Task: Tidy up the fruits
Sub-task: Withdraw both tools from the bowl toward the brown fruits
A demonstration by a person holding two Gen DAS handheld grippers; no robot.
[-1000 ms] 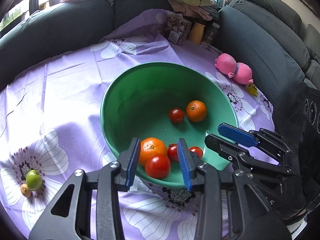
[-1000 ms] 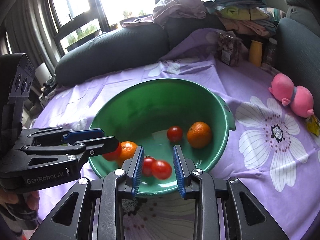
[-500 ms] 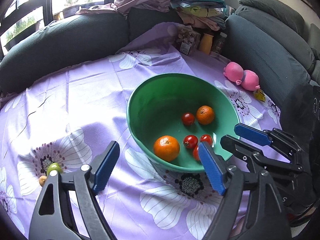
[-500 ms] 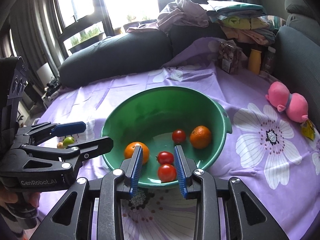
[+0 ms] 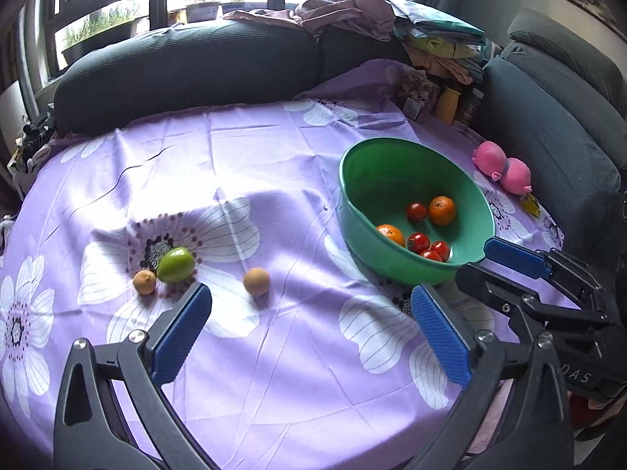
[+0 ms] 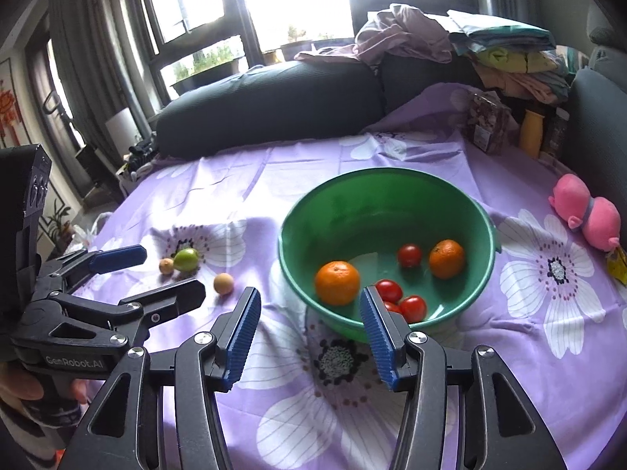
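Green bowl point(image 6: 484, 219) w/ 2 oranges point(image 6: 337, 282), tomatoes point(image 6: 409, 255); green fruit point(image 5: 176, 264), 2 tan fruits point(image 5: 256, 281) on cloth.

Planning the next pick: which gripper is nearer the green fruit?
Left. The left gripper hovers just short of the green fruit; the right gripper sits by the green bowl.

Partly hidden fruit
I see one tomato point(image 6: 392, 307) half behind my right gripper's finger point(image 6: 377, 325), bowl point(image 6: 462, 203) rim covering another
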